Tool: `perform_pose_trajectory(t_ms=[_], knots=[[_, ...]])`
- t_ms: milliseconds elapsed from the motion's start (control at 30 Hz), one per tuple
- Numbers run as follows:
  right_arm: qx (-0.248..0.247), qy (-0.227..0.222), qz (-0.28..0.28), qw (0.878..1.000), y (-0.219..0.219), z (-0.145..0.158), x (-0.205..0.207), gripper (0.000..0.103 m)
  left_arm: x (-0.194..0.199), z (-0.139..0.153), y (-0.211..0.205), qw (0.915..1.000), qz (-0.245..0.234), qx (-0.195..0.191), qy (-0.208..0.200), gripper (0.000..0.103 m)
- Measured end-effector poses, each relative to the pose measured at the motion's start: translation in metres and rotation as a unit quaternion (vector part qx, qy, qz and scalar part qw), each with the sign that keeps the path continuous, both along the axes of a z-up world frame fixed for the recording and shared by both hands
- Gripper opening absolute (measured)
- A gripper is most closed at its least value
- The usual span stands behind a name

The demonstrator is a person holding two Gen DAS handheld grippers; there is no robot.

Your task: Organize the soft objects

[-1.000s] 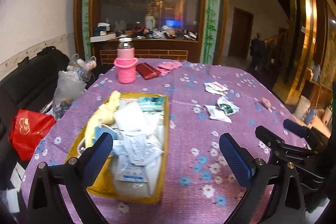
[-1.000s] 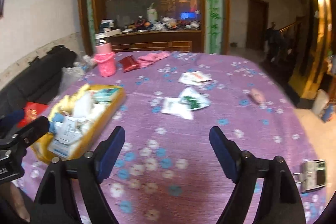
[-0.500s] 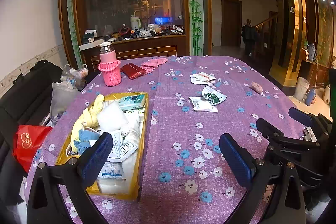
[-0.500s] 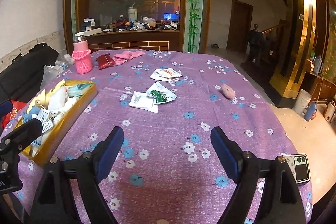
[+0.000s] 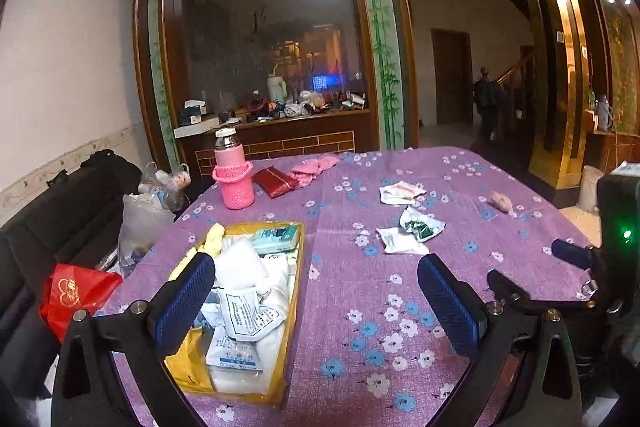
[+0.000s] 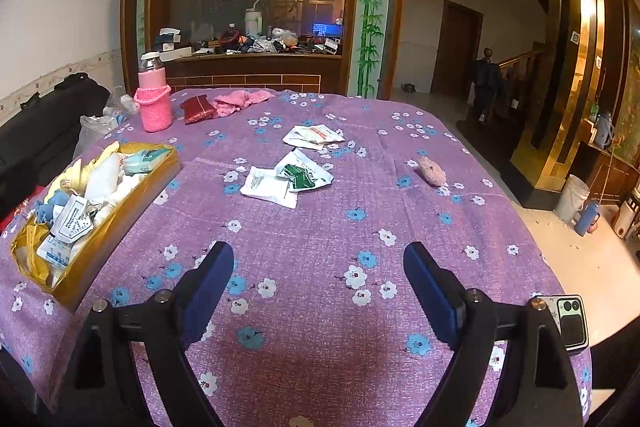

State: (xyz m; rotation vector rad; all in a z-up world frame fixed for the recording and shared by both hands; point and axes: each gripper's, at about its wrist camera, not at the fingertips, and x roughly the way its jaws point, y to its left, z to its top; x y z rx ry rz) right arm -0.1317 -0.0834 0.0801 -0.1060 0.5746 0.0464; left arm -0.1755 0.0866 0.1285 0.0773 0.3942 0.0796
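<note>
A yellow box (image 5: pixel 298 291) stuffed with white packets, a yellow cloth and a blue cloth stands at the table's left, also seen in the right wrist view (image 6: pixel 120 223). My left gripper (image 5: pixel 312 275) is open and empty above the box's right rim. Loose on the purple cloth lie a green-and-white packet (image 6: pixel 304 175), a white packet (image 6: pixel 272 187), a red-printed packet (image 6: pixel 314 137) and a pink fuzzy lump (image 6: pixel 431 172). My right gripper (image 6: pixel 318 259) hovers over bare tablecloth short of them, its jaws opening with nothing between them.
A pink bottle (image 5: pixel 234 179), a red wallet (image 5: pixel 276 182) and a pink cloth (image 5: pixel 314 167) sit at the far side. A phone (image 6: pixel 570 321) lies at the table's right edge. A red bag (image 5: pixel 76 293) and a plastic bag (image 5: pixel 148 211) rest on the black sofa at left.
The left gripper has drawn back from the box, tilted up and rolled. The right gripper's view steadied after a small shift, and its jaws stand slightly wider.
</note>
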Motion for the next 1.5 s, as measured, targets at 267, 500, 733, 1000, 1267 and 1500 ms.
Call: perform_pose_trajectory(t_ms=[267, 500, 733, 1000, 1267, 1500], knots=[[-0.02, 0.001, 0.022, 1.0, 0.017, -0.003, -0.002, 0.086, 0.012, -0.003, 0.037, 0.9975, 0.026, -0.062, 0.023, 0.102], [-0.042, 0.001, 0.032, 0.999, 0.032, -0.005, -0.003, 0.086, 0.015, -0.012, 0.059, 0.9943, 0.056, -0.083, 0.036, 0.102], [-0.06, 0.002, 0.037, 0.998, 0.042, -0.006, -0.003, 0.087, 0.013, -0.014, 0.063, 0.9939, 0.063, -0.086, 0.029, 0.102], [-0.073, 0.007, 0.031, 0.997, 0.043, -0.01, 0.001, 0.087, 0.016, -0.017, 0.058, 0.9948, 0.059, -0.074, 0.037, 0.102], [-0.069, 0.01, 0.025, 0.997, 0.038, -0.011, 0.003, 0.087, 0.021, -0.019, 0.048, 0.9958, 0.049, -0.061, 0.049, 0.102], [-0.068, 0.013, 0.021, 0.997, 0.034, -0.014, 0.006, 0.09, 0.021, -0.019, 0.04, 0.9966, 0.048, -0.047, 0.047, 0.102]])
